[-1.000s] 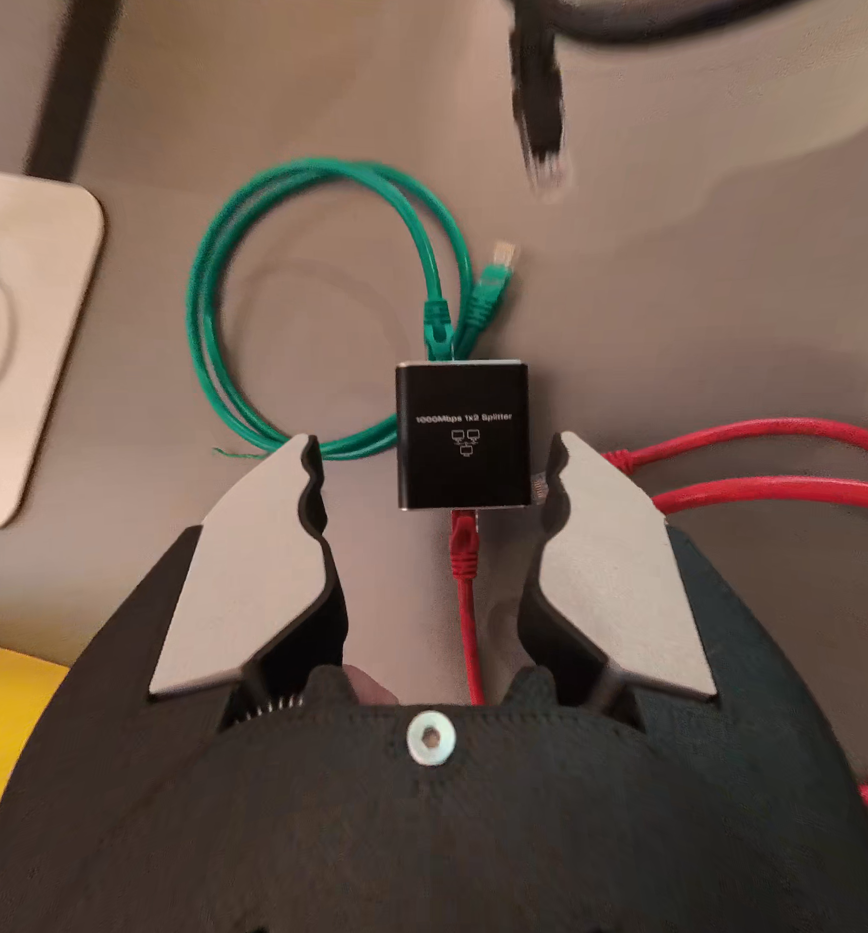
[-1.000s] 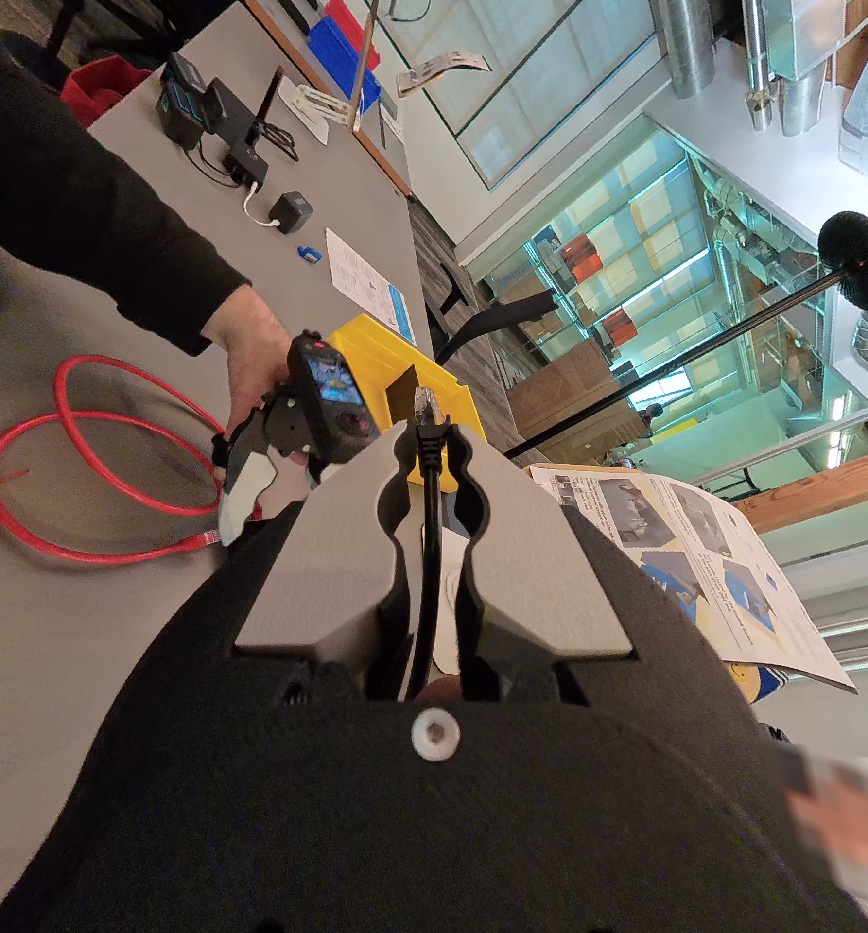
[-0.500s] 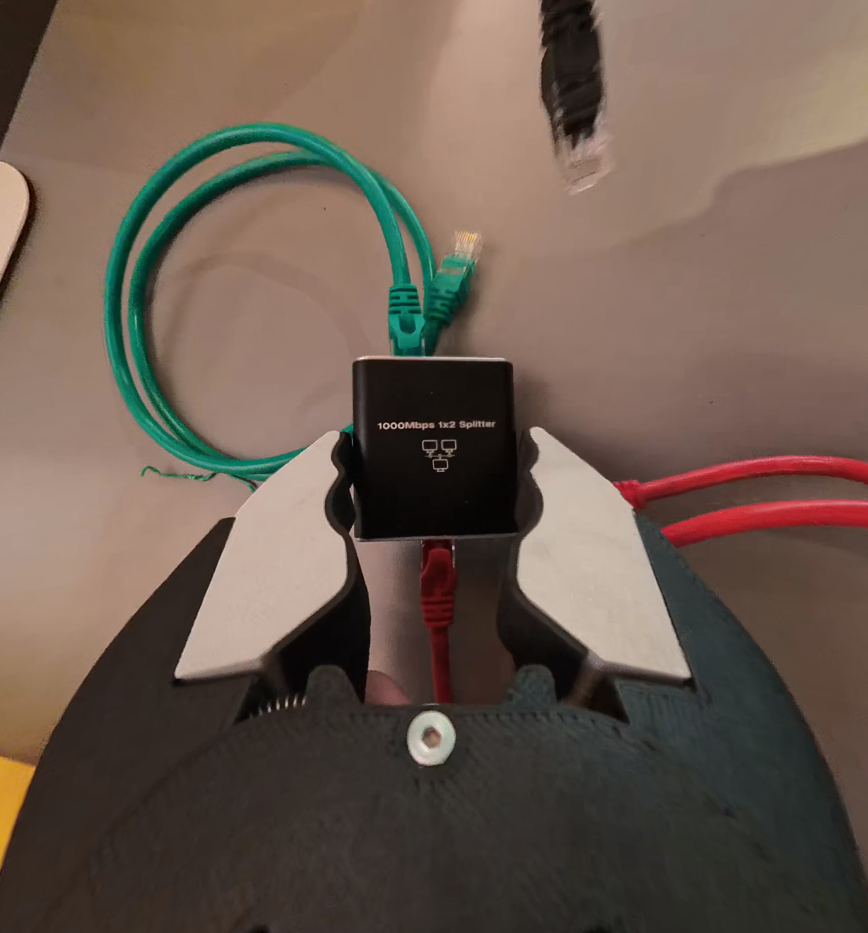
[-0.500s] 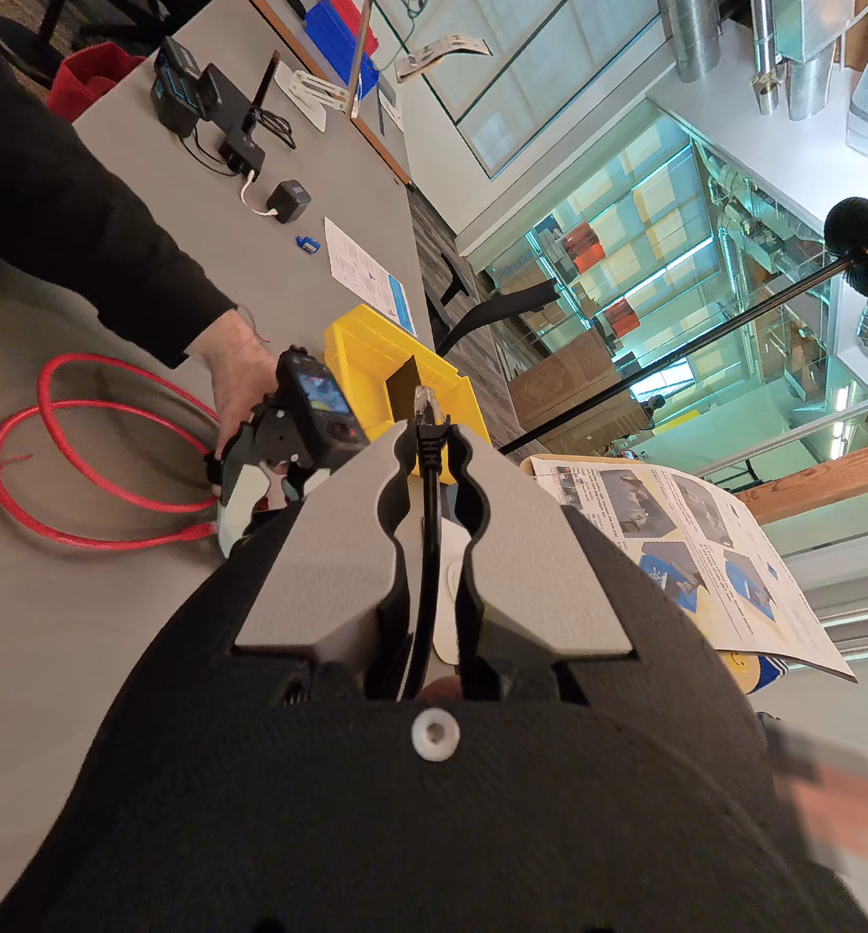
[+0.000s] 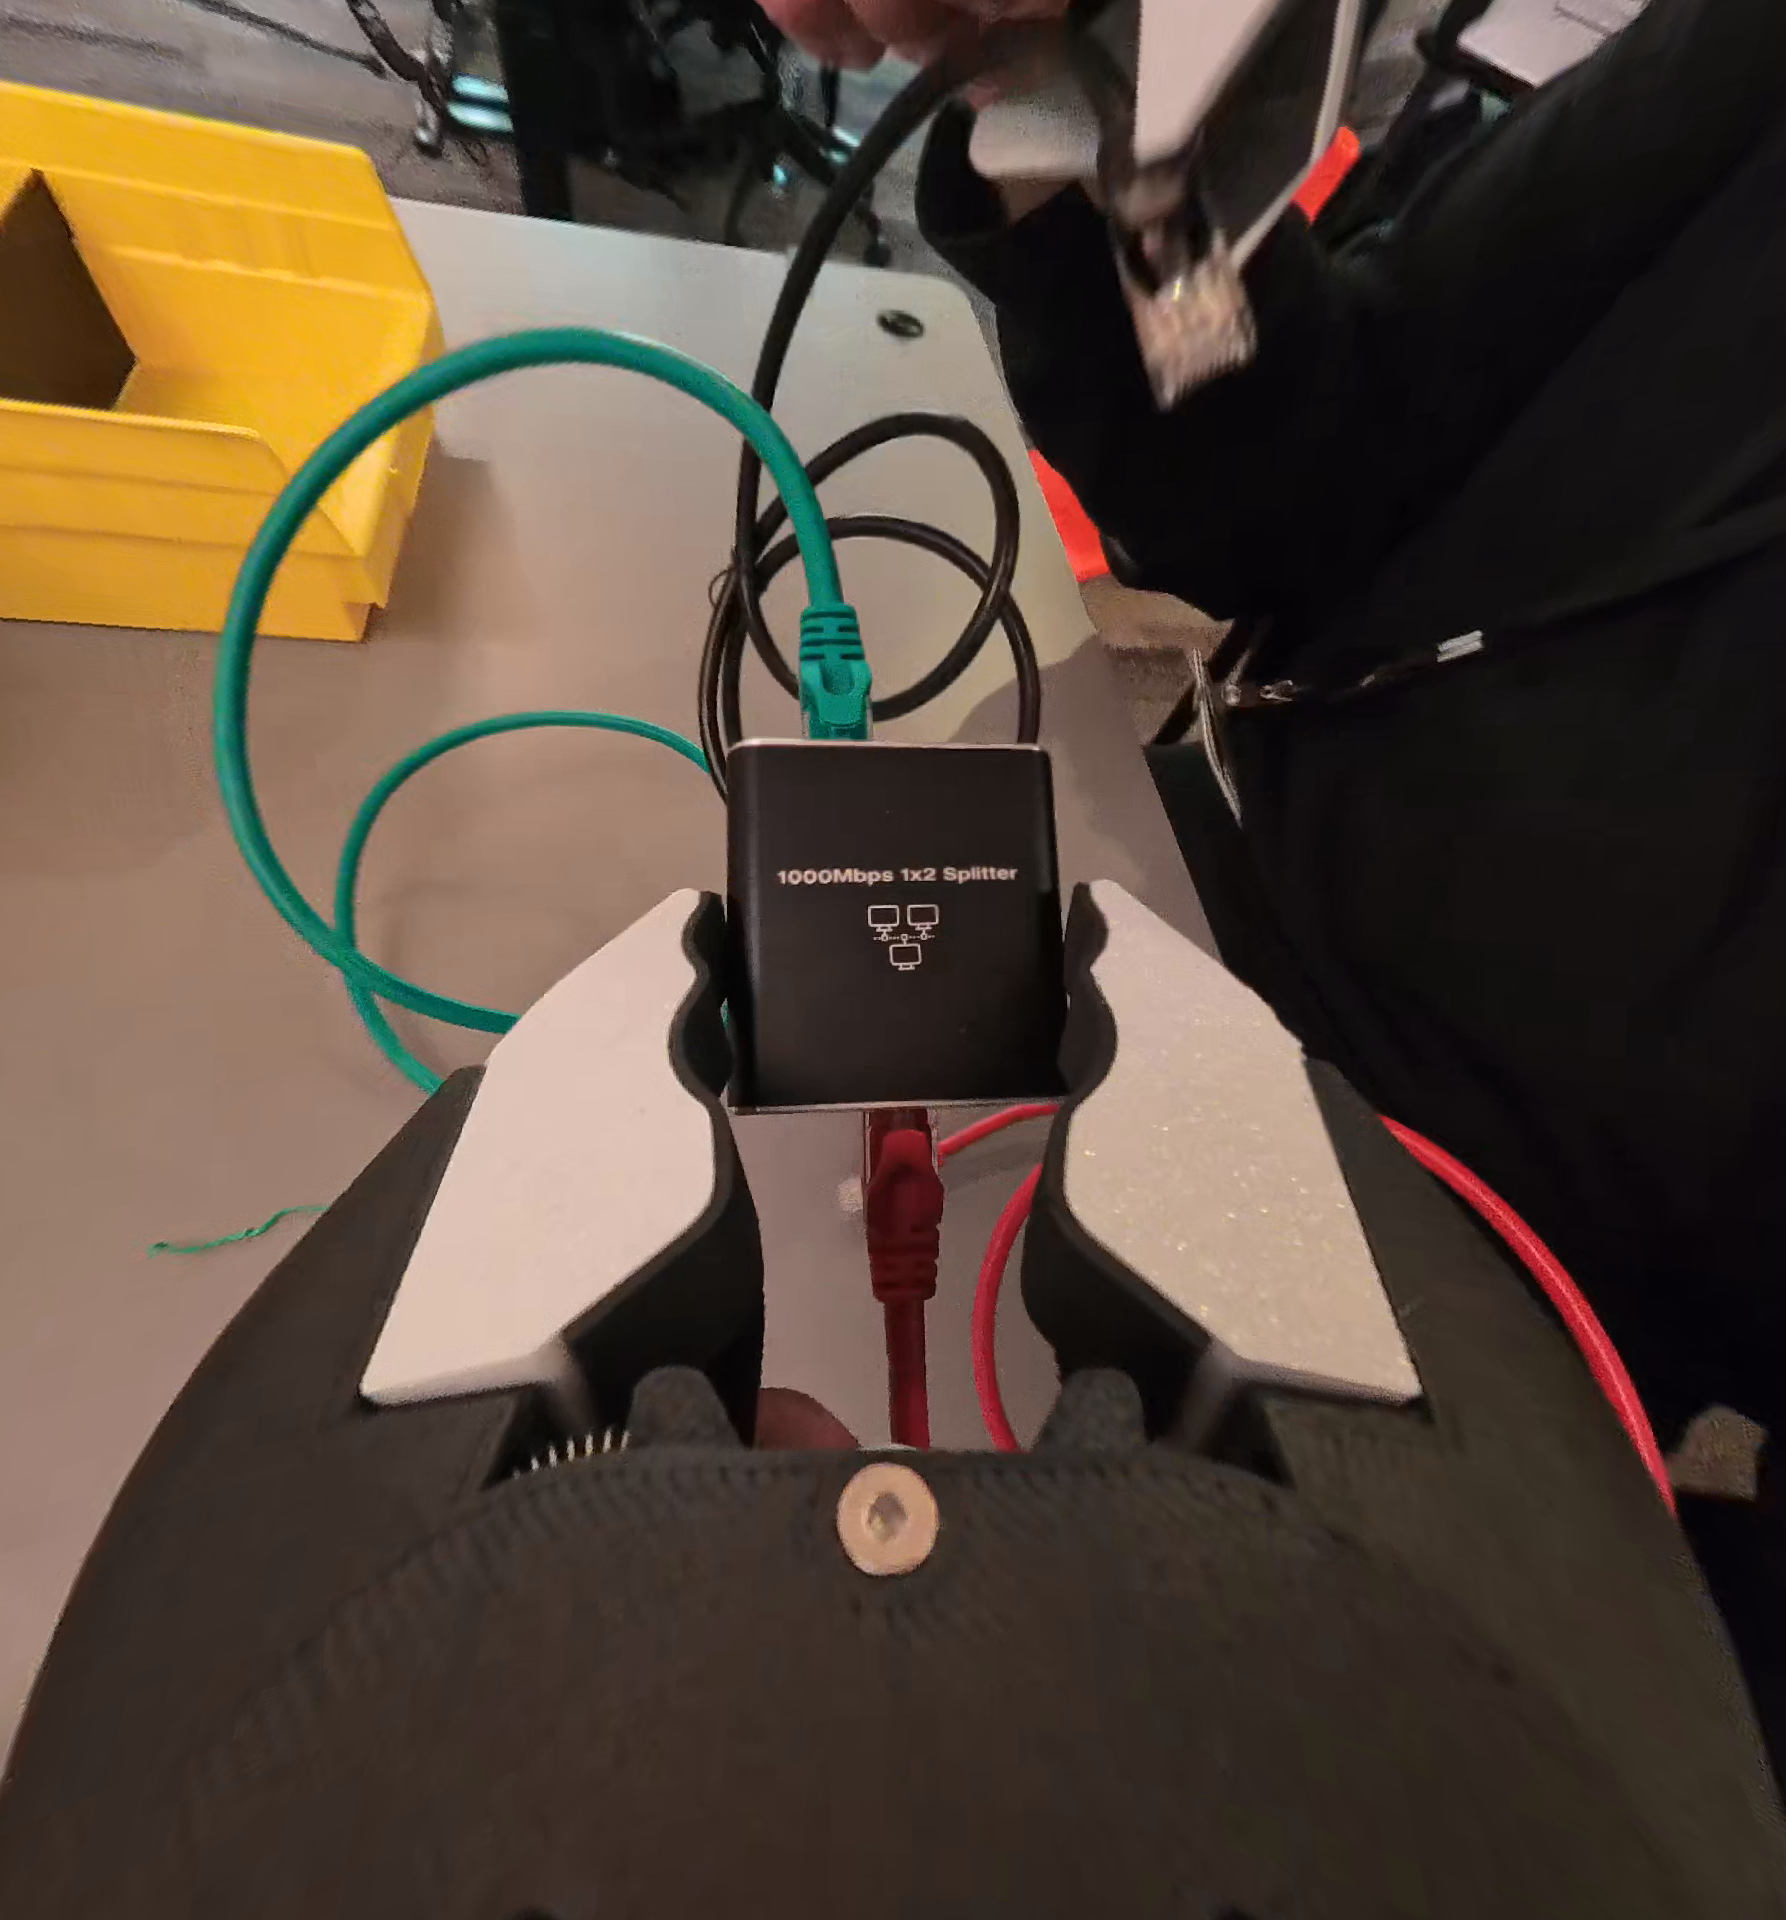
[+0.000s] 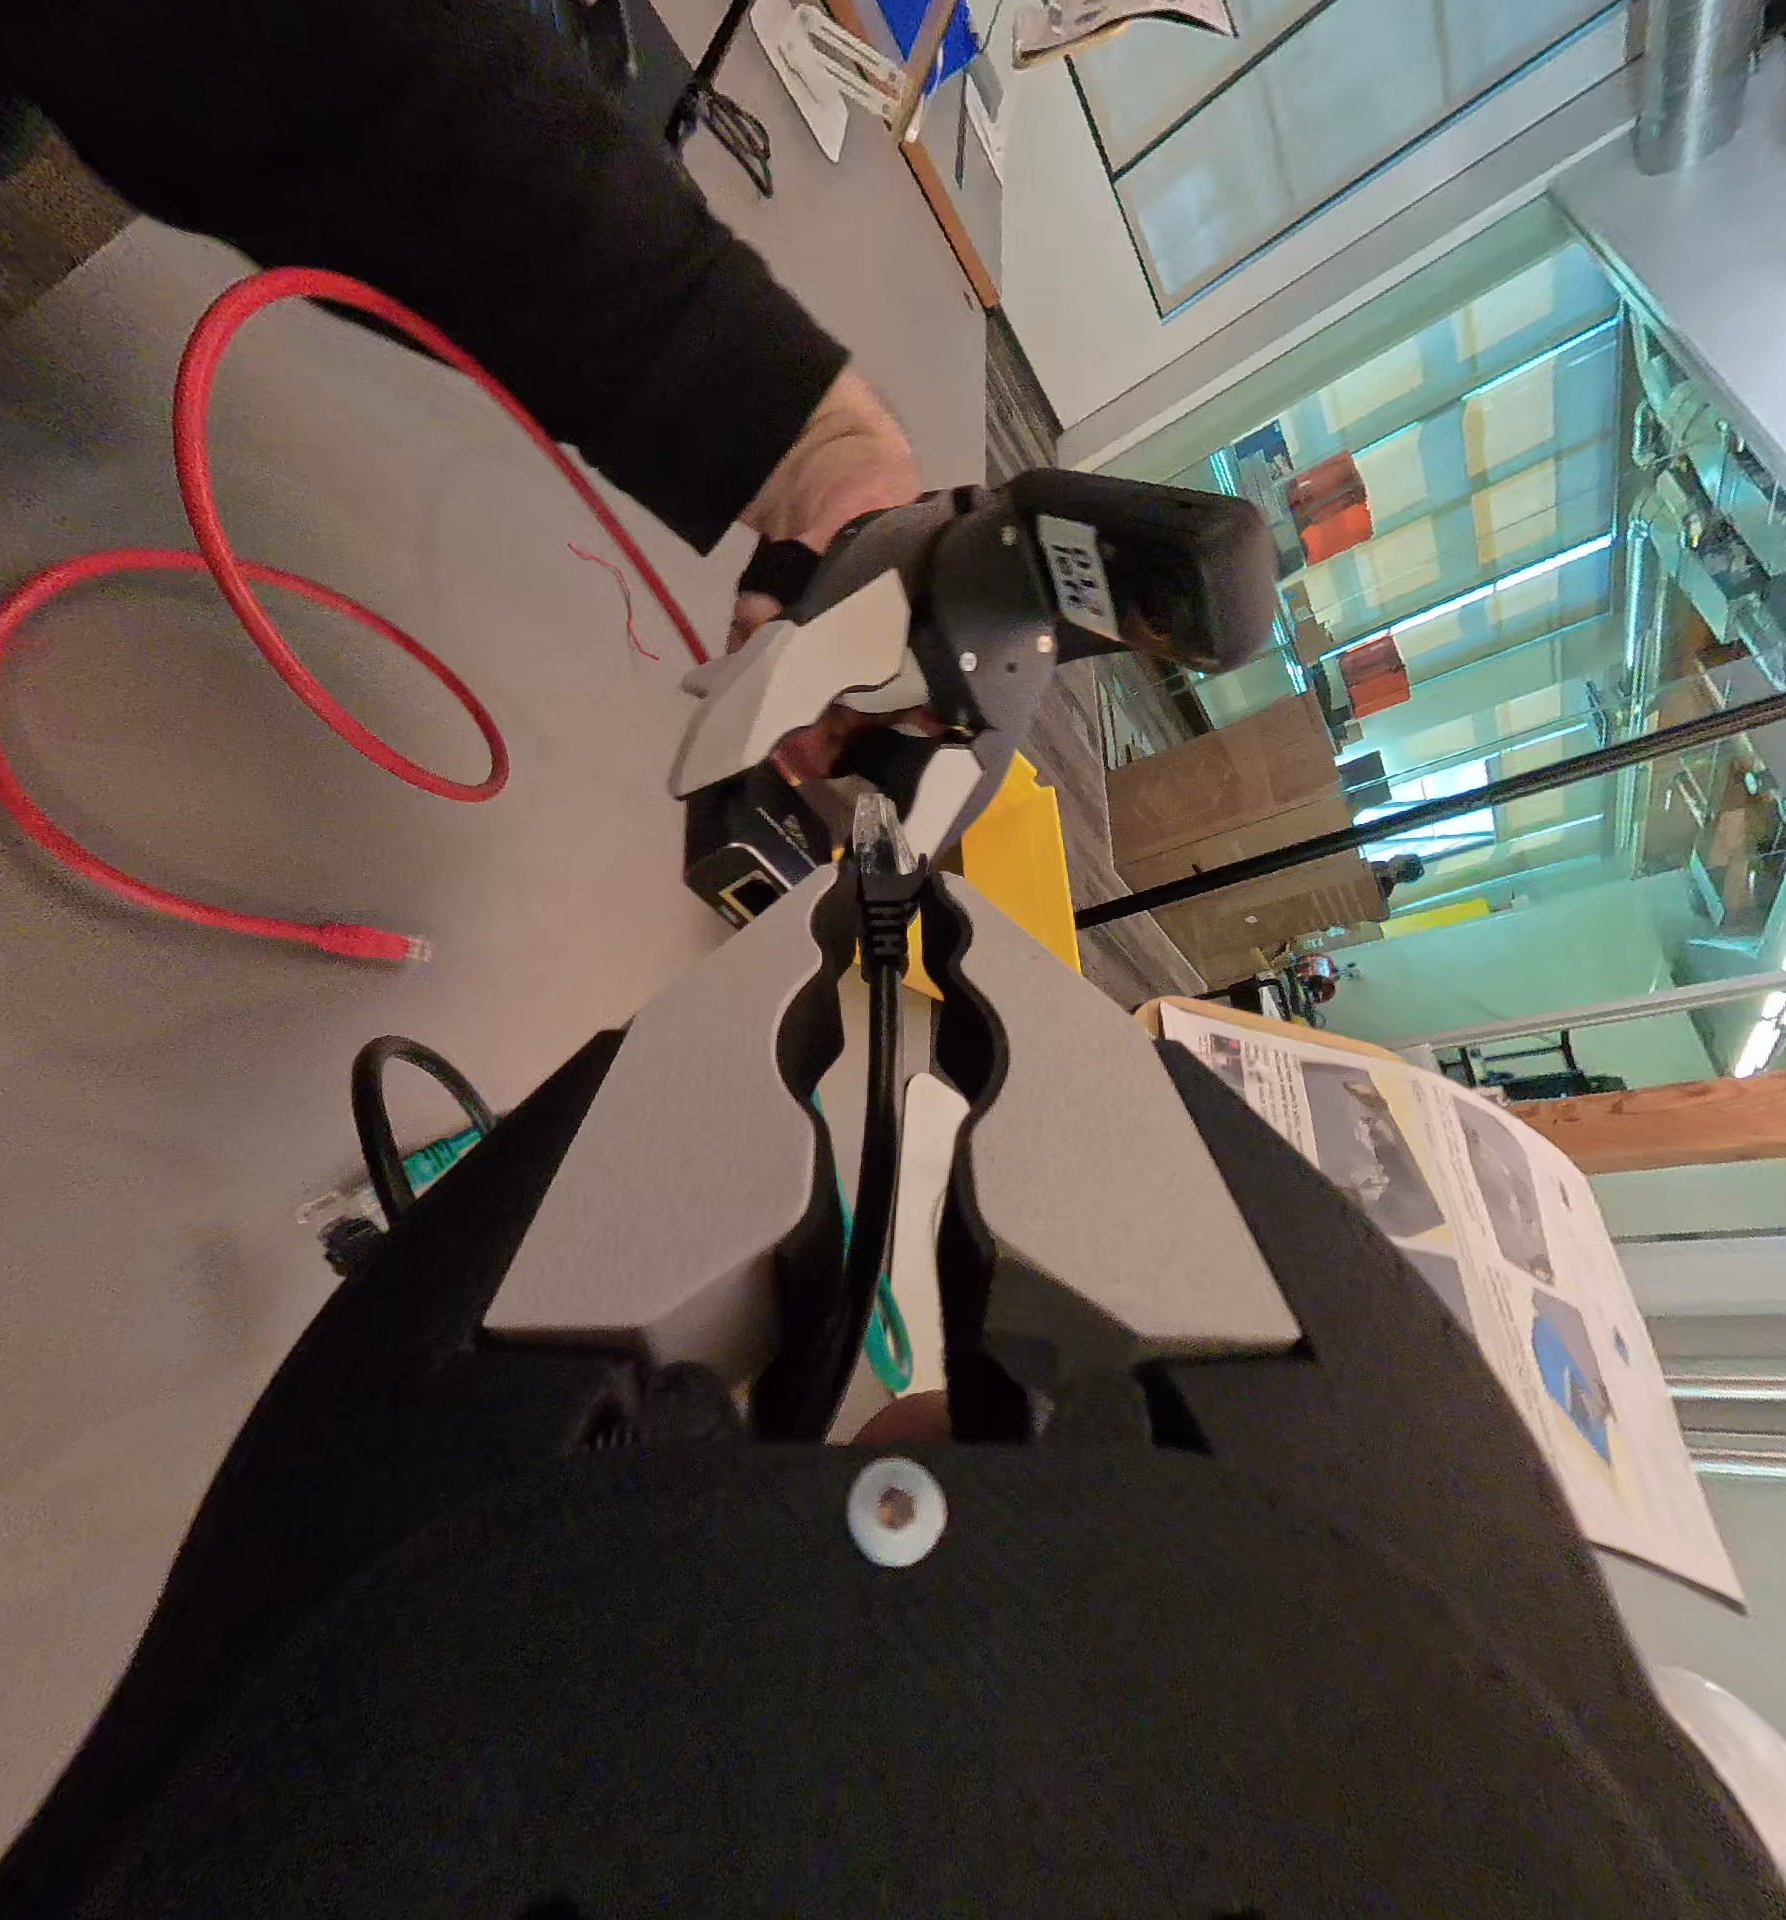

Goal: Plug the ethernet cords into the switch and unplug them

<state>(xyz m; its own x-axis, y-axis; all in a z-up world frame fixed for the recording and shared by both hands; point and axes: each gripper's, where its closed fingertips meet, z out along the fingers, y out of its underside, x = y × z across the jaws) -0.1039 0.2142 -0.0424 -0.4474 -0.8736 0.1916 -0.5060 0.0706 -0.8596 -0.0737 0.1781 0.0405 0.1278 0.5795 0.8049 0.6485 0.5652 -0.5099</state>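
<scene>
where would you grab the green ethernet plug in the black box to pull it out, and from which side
Grip the ribbed green boot just behind the small black splitter box, pinching its two flanks. Come from the far side, in line with the cord, since the left gripper already clamps the box's sides from the near, red-plug end.

A grey table [image 6: 193, 1039] stands before glass walls [image 6: 1388, 208] under bright daylight.

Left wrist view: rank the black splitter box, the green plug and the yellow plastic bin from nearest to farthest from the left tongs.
1. Black splitter box: clamped between the left tongs.
2. Green plug: in the box's far side.
3. Yellow plastic bin: far left, on the table.
</scene>
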